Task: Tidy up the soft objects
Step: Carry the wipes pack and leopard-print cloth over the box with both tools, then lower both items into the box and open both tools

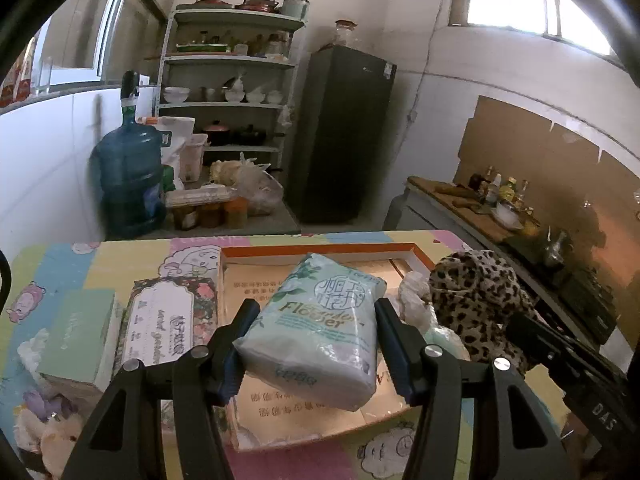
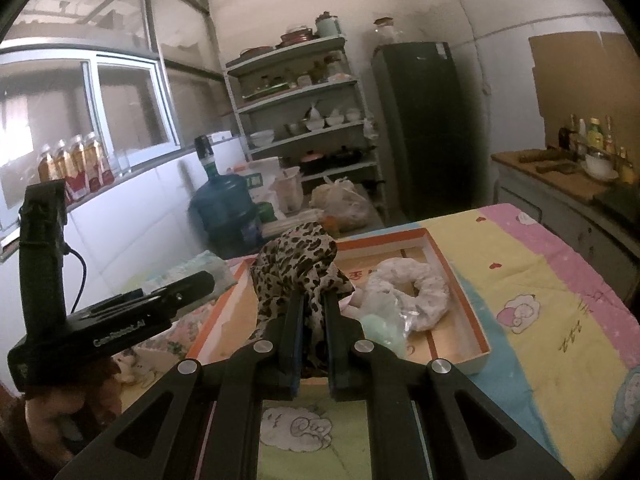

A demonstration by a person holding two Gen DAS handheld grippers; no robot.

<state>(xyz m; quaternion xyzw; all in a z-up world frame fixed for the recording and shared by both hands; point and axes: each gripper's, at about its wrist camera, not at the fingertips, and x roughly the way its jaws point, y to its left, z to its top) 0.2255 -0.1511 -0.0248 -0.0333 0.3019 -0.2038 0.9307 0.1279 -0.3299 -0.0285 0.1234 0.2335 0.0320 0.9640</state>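
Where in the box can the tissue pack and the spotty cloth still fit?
The orange-rimmed box has bare floor on its left side, under the tissue pack. Its right half is crowded by white crumpled plastic and a mint green thing.

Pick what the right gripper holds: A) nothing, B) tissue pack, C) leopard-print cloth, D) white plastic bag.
C: the right gripper has its jaws shut on the leopard-print cloth, above the orange box; the tissue pack sits in the left gripper.

Left claw (image 1: 316,316), right claw (image 2: 314,320) — black linkage arms, silver rivets, blue-edged pads.
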